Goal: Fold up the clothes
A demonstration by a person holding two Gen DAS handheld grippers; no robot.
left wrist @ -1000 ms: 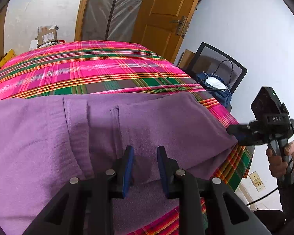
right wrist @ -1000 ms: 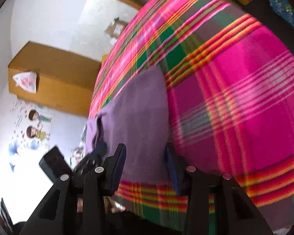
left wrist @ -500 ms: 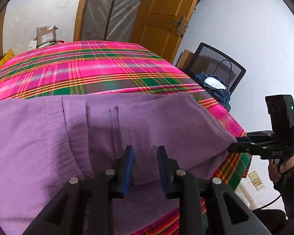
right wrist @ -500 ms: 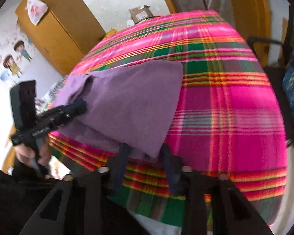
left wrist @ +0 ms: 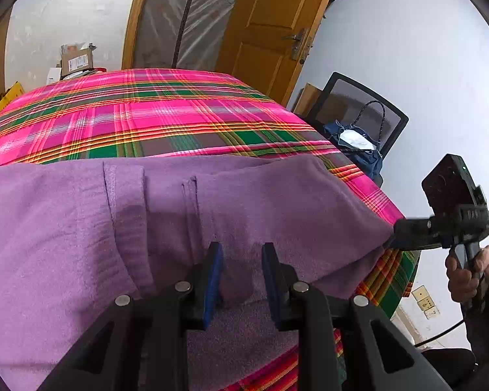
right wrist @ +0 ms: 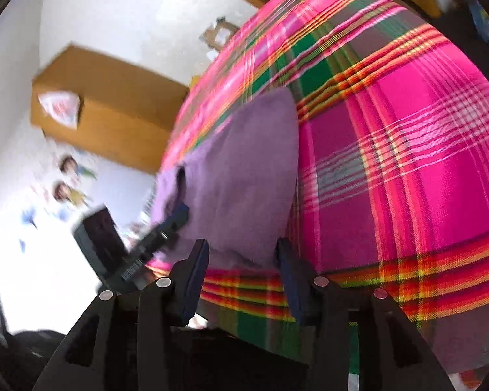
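1. We work at a table under a plaid cloth [left wrist: 179,120] of pink, green and orange. Behind it stand a wooden door [left wrist: 270,26] with a metal handle, a plastic-sheeted opening, and a mesh-backed chair [left wrist: 365,104] carrying a blue bag [left wrist: 355,145].
2. The purple garment [left wrist: 81,228] lies along the near edge of the table, spread flat, with one corner reaching the right edge.
3. Our left gripper [left wrist: 241,273] hovers over the garment's near hem, its jaws parted with purple fabric showing between them; we cannot tell whether the pads touch it.
4. Our right gripper [right wrist: 241,260] points at the garment's corner with its jaws spread wide. In the left wrist view its tip meets that corner, but we cannot tell whether it pinches any cloth.
5. The right wrist view is tilted and blurred. We make out a wooden cabinet [right wrist: 107,110] with a plastic bag on it and cartoon wall stickers [right wrist: 68,179], no finer detail.
6. A cardboard box [left wrist: 78,60] beyond the table bears a white label, too small to read. Lettering on each gripper body is also illegible.
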